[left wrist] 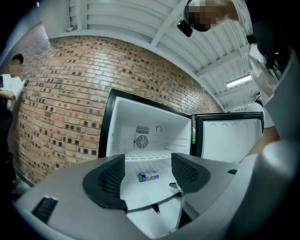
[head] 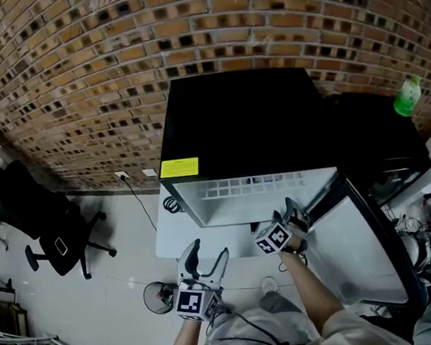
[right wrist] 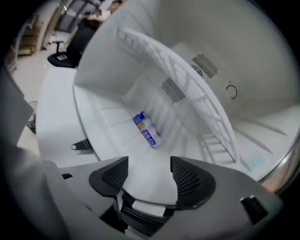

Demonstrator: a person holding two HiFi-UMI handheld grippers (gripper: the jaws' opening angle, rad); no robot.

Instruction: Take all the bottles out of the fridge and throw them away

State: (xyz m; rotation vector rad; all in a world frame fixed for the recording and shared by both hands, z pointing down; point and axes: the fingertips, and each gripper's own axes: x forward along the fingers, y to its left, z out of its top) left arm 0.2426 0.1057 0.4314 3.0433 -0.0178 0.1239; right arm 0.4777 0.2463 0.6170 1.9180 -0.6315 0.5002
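Blue-labelled bottle (right wrist: 146, 131) lies beyond parted right gripper (right wrist: 149, 169) fingers (right wrist: 190, 180).

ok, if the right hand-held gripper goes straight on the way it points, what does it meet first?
Probably the blue-and-white bottle lying on the fridge floor, straight ahead of the right hand-held gripper. Depth is unclear: it may touch the floor first.
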